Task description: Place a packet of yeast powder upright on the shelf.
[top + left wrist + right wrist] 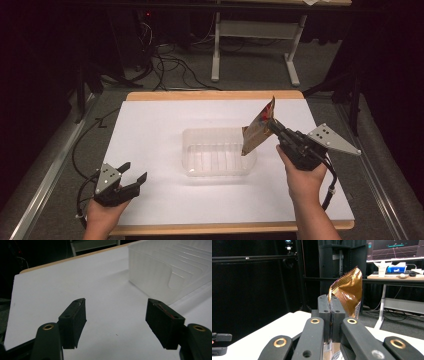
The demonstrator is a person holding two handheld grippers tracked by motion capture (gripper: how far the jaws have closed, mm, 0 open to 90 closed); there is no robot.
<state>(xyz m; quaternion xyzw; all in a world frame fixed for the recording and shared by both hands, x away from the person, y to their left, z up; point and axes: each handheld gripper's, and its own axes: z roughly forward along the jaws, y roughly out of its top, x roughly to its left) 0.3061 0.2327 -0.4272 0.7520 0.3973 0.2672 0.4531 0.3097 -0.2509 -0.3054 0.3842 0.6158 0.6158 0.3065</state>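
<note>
A brown foil snack packet [260, 129] hangs tilted above the right end of a clear plastic tub [200, 137], its lower end over the tub's rim. My right gripper [272, 124] is shut on the packet near its upper part. In the right gripper view the packet [349, 290] rises crinkled above the closed jaws of that gripper [331, 306]. My left gripper [133, 172] rests open near the table's front left corner, nothing between its fingers. In the left gripper view its own jaws [116, 315] stand wide apart over the white sheet, with the tub [160, 275] at the upper right.
A white sheet [150, 130] covers the wooden table. Cables trail on the floor at the left and behind. Another desk's white legs [216, 50] stand beyond the far edge. A lit monitor [394, 250] and small items sit on a desk in the background.
</note>
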